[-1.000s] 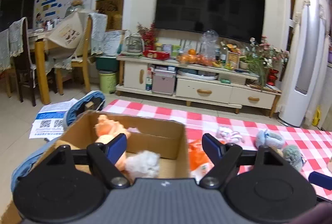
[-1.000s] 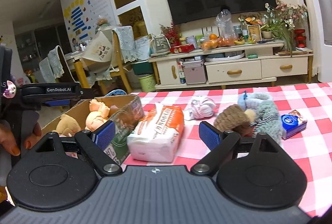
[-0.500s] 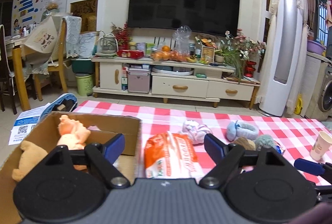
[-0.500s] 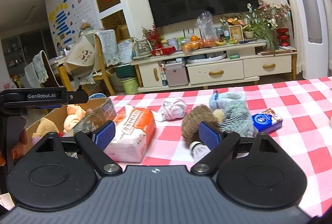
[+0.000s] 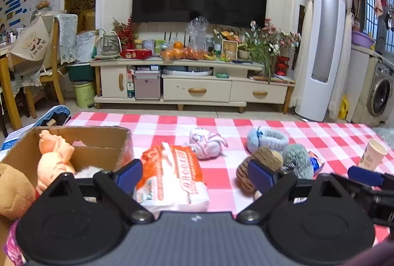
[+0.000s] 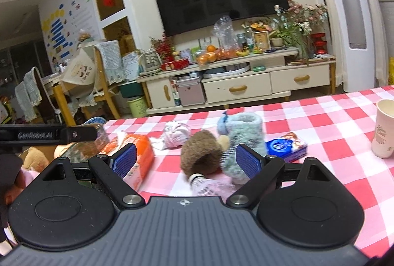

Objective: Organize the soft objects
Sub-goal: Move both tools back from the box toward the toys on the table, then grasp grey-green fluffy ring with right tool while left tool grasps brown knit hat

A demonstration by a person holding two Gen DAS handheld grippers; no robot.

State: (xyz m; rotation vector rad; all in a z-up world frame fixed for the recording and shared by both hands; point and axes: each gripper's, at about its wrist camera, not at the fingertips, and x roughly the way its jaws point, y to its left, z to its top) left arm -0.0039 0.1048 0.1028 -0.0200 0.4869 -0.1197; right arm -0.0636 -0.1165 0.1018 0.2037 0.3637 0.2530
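A cardboard box [image 5: 98,138] at the table's left holds an orange plush [image 5: 55,157], a tan plush [image 5: 12,189] and a white fluffy toy. On the red-checked cloth lie an orange-white tissue pack [image 5: 172,179], a white-pink cloth bundle [image 5: 205,142], a brown plush [image 5: 261,162] [image 6: 200,152] and blue-grey plush toys [image 5: 268,140] [image 6: 242,138]. My left gripper [image 5: 194,176] is open, around the tissue pack. My right gripper [image 6: 186,162] is open, with the brown plush between its fingers.
A paper cup [image 6: 385,128] [image 5: 373,154] stands at the right. A small blue packet [image 6: 285,145] lies beside the plush toys. The table's far edge faces a TV cabinet [image 5: 192,86]. A small pink-white item [image 6: 209,186] lies under the right gripper.
Both grippers have swung right. The left moved from over the box to the tissue pack. The right moved from the tissue pack to the brown plush. Both stayed open.
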